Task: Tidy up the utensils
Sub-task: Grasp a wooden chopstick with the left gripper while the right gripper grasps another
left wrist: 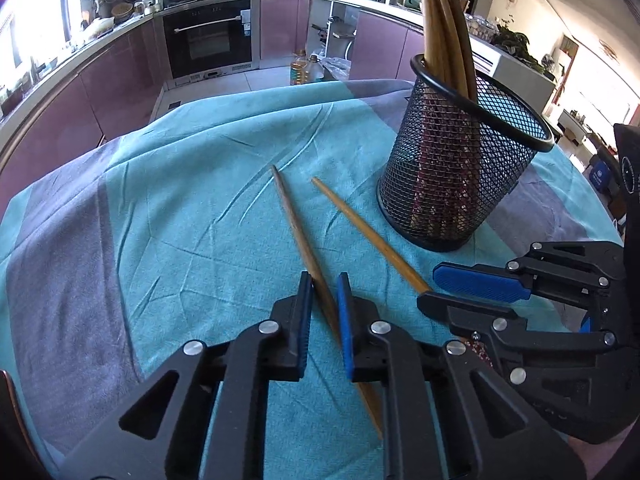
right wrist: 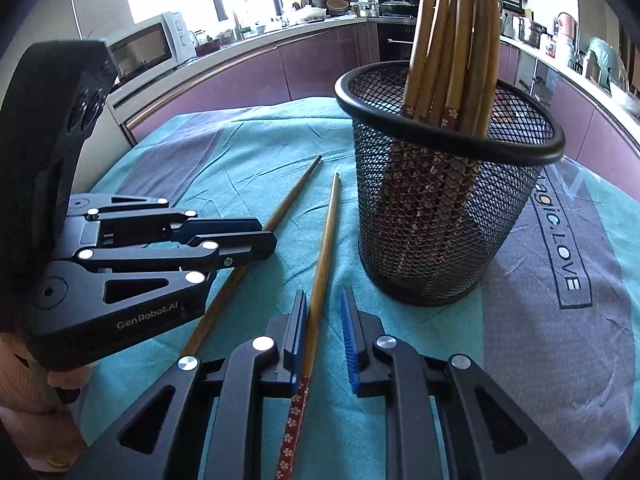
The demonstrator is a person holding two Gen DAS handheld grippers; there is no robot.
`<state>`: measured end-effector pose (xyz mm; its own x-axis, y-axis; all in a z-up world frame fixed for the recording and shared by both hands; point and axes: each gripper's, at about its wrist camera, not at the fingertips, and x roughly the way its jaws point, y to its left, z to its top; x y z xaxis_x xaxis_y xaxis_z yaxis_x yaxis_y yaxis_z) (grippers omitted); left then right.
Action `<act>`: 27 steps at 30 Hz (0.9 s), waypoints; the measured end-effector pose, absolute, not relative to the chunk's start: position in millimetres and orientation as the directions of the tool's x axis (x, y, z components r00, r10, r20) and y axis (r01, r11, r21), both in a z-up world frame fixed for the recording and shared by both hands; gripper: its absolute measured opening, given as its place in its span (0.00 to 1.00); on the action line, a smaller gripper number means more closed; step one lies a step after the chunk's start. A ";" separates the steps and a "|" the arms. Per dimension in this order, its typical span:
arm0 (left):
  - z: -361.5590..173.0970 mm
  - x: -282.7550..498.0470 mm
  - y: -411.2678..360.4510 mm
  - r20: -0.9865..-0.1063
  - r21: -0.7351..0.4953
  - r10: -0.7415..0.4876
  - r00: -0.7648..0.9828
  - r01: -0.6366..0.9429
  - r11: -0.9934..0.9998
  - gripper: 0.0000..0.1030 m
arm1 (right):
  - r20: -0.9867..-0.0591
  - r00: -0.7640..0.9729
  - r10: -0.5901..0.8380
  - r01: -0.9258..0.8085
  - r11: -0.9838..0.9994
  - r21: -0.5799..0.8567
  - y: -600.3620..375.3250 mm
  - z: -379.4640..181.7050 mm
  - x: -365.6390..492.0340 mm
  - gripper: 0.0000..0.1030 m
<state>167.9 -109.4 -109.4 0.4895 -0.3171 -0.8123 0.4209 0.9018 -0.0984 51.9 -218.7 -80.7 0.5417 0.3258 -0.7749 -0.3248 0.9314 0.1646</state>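
Two wooden chopsticks lie side by side on the teal cloth. My left gripper is open, its jaws on either side of the left chopstick; it also shows in the right wrist view. My right gripper is open around the right chopstick, which has a red flowered end; it appears in the left wrist view over that chopstick. A black mesh cup, also in the right wrist view, holds several chopsticks upright, just right of the loose ones.
The table carries a teal and grey cloth with lettering at the right. Beyond the table edge are kitchen cabinets, an oven, oil bottles on the floor and a microwave.
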 end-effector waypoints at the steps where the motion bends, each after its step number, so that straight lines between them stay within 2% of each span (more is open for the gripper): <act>1: -109.8 166.7 -107.9 -0.812 -0.103 -0.319 0.489 0.418 0.903 0.12 | -0.774 0.537 0.335 -0.324 0.929 0.177 -220.4 -81.0 52.2 0.10; 11: -108.4 156.4 -95.2 -0.806 -0.144 -0.336 0.488 0.390 0.910 0.08 | -0.751 0.530 0.394 -0.311 0.914 0.260 -240.9 -78.4 48.9 0.06; 27: -105.0 125.5 -78.6 -0.799 -0.150 -0.343 0.494 0.389 0.909 0.08 | -0.742 0.506 0.441 -0.378 0.886 0.269 -224.1 -71.2 34.5 0.06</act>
<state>125.5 -78.6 -105.0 0.4936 -0.3434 -0.7990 0.3893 0.9088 -0.1501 34.5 -224.1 -71.2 0.5055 0.4408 -0.7417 -0.3776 0.8860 0.2691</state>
